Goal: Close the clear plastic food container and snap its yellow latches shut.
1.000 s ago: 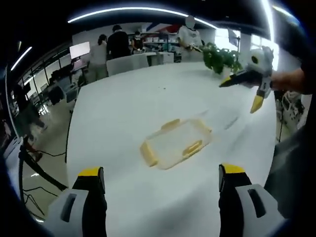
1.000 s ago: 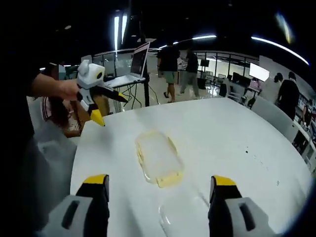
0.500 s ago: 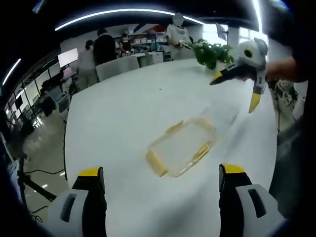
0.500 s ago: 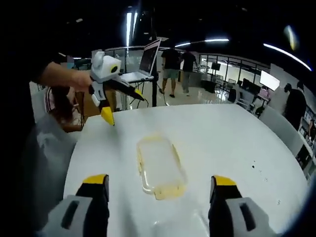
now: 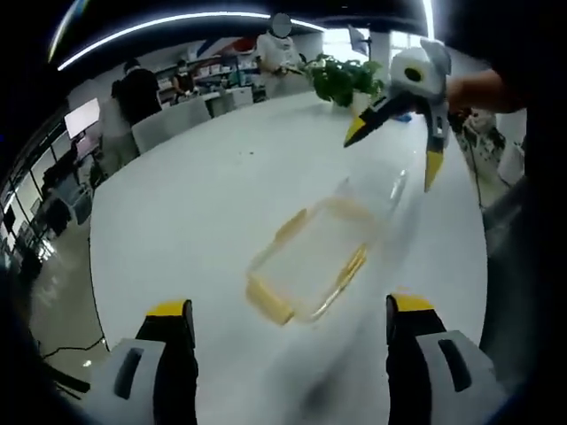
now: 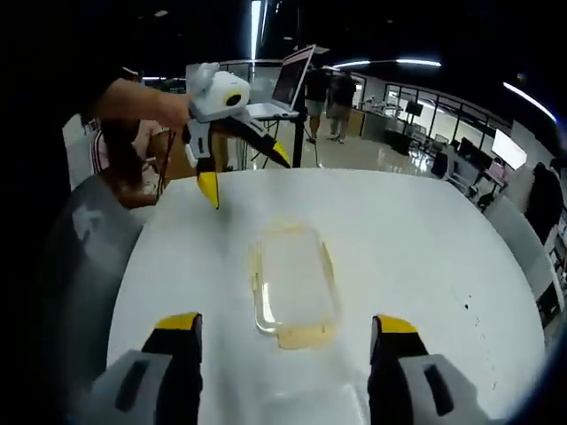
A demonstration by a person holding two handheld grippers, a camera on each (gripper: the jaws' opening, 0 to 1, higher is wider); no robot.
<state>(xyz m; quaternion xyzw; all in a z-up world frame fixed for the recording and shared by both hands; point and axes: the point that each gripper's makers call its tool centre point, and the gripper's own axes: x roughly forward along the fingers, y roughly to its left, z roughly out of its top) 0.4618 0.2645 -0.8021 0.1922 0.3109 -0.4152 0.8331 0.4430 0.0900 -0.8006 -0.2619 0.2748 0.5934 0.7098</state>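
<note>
The clear plastic container (image 5: 312, 255) lies on the white table (image 5: 204, 204), with yellow latches (image 5: 267, 298) at its near end and along its sides. A clear lid (image 5: 379, 189) seems to lie just past its far end. My left gripper (image 5: 288, 310) is open, its jaws on either side of the container from a short way back. In the left gripper view my right gripper (image 5: 392, 152) hangs open over the table beyond the lid. In the right gripper view the container (image 6: 293, 282) sits ahead of my open right gripper (image 6: 285, 323), and my left gripper (image 6: 245, 173) hovers open beyond it.
A potted plant (image 5: 341, 78) stands at the table's far edge, with chairs (image 5: 164, 124) and people behind it. A laptop (image 6: 288, 84) sits on a stand past the other edge. A person's sleeve and body line the side of each view.
Both grippers have come closer over the table towards the container, each showing larger in the other's view. The container has stayed where it lay. All jaws remain open.
</note>
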